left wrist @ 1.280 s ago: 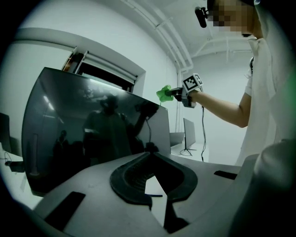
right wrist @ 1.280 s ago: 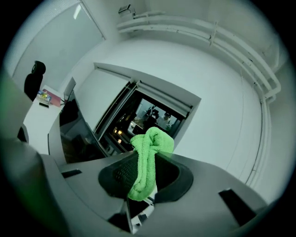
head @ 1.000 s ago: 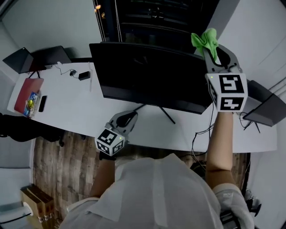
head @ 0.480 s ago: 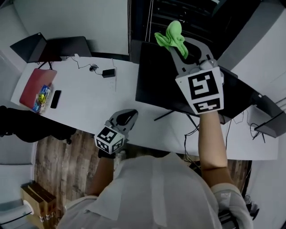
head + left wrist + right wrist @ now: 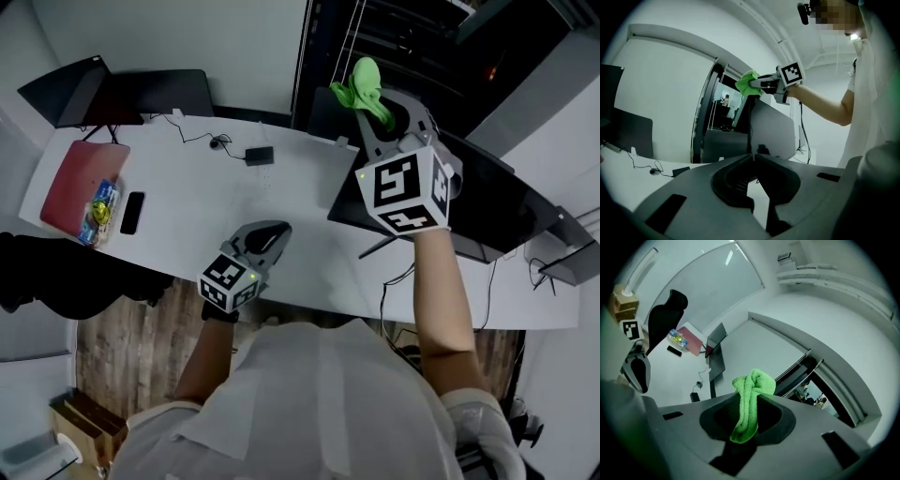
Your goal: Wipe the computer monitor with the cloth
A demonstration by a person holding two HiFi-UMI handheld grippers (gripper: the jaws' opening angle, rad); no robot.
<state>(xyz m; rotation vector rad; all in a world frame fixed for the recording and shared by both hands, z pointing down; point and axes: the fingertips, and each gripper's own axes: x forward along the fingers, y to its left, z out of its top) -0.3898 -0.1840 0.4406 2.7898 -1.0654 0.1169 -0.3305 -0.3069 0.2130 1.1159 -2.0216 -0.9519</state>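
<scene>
The black computer monitor point(image 5: 497, 206) stands on the white desk point(image 5: 187, 225), right of centre in the head view. My right gripper point(image 5: 370, 97) is raised at the monitor's upper left corner and is shut on a bright green cloth point(image 5: 360, 82). The cloth point(image 5: 750, 401) hangs bunched between the jaws in the right gripper view. My left gripper point(image 5: 272, 232) is shut with nothing in it, low over the desk near its front edge. In the left gripper view its tips point(image 5: 752, 155) meet, and beyond them are the monitor point(image 5: 771, 133) and the cloth point(image 5: 748, 84).
A red folder point(image 5: 80, 183), a coloured packet point(image 5: 101, 206) and a phone point(image 5: 131, 213) lie at the desk's left end. A power adapter point(image 5: 260, 155) with its cable sits at the back. A dark laptop point(image 5: 112, 94) stands at the far left, another point(image 5: 572, 258) at the far right.
The right gripper has carried the cloth leftward along the monitor's top edge, from the right corner to the left corner. The head view has turned. The left gripper has stayed put.
</scene>
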